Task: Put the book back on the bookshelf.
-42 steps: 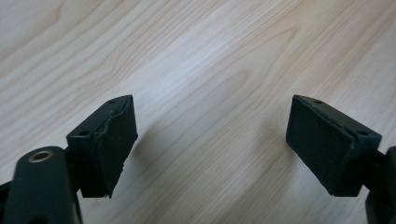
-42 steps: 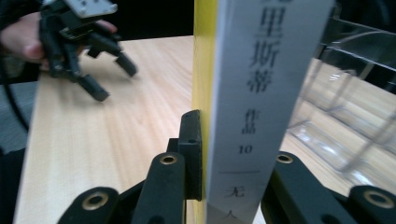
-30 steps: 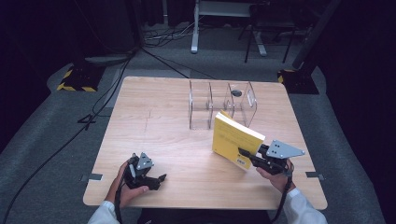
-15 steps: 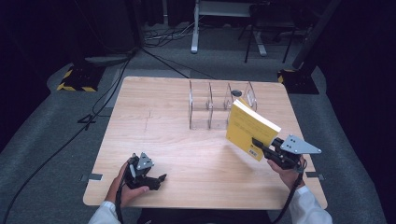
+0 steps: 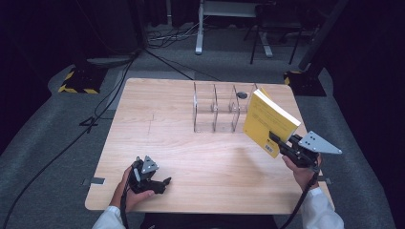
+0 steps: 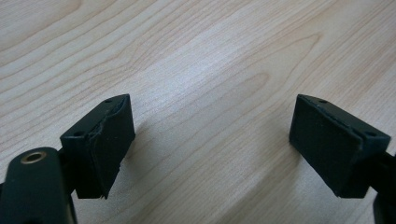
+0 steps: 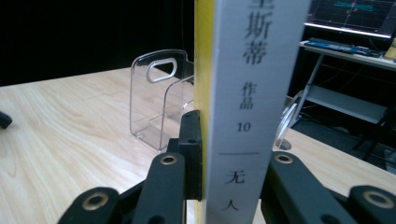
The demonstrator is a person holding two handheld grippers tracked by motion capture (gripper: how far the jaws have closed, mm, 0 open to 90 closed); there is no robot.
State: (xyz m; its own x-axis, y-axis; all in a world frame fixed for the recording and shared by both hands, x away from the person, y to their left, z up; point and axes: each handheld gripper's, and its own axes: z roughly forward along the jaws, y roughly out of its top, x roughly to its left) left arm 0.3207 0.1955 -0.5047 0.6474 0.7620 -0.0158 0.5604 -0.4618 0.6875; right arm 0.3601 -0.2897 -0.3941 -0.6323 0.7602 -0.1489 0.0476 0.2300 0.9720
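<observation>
Gripping flat, rectangular yellow book (image 5: 267,121)

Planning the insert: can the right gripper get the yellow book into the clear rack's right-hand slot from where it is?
Probably yes. The right gripper is shut on the yellow book, held off the table just right of the clear rack. Nothing stands between them; the left gripper rests far off, open.

A darkened lab or recording studio: a lone wooden surface (image 5: 157,124) on grey carpet, cables (image 5: 57,152) trailing across the floor, hazard-striped stand bases (image 5: 79,81), and a lit monitor (image 7: 350,11) beyond.
</observation>
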